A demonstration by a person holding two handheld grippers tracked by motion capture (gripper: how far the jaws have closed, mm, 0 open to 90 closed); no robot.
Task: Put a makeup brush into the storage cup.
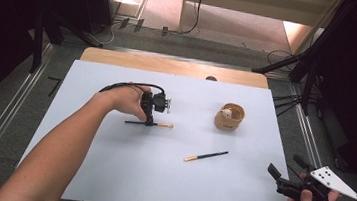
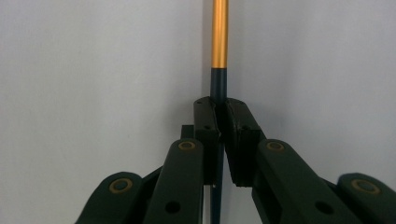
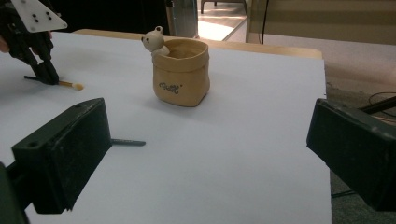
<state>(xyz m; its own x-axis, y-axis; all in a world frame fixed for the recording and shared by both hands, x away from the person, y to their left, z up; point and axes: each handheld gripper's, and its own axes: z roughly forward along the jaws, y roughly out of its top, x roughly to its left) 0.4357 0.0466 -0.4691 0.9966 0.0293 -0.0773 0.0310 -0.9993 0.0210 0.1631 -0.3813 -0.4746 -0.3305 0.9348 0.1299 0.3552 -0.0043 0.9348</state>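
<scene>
A thin brush (image 1: 164, 125) with a dark handle and a gold ferrule (image 2: 220, 32) lies on the white table (image 1: 123, 175). My left gripper (image 1: 149, 122) points down over it, jaws shut on the dark handle (image 2: 218, 109). From the right gripper view, the left gripper (image 3: 46, 74) pinches the brush (image 3: 70, 84) against the table. A second, similar brush (image 1: 206, 156) lies loose at mid-table, its dark end (image 3: 128, 142) peeking past my right jaw. My right gripper (image 1: 285, 166) is held off the table's near right corner, jaws wide open (image 3: 210, 126) and holding nothing.
A tan pouch-shaped cup (image 1: 230, 117) with a small bear figure on its rim (image 3: 154, 41) stands right of centre. The far table edge is bare wood (image 1: 170, 65). Dark stands and cables flank the table on the floor.
</scene>
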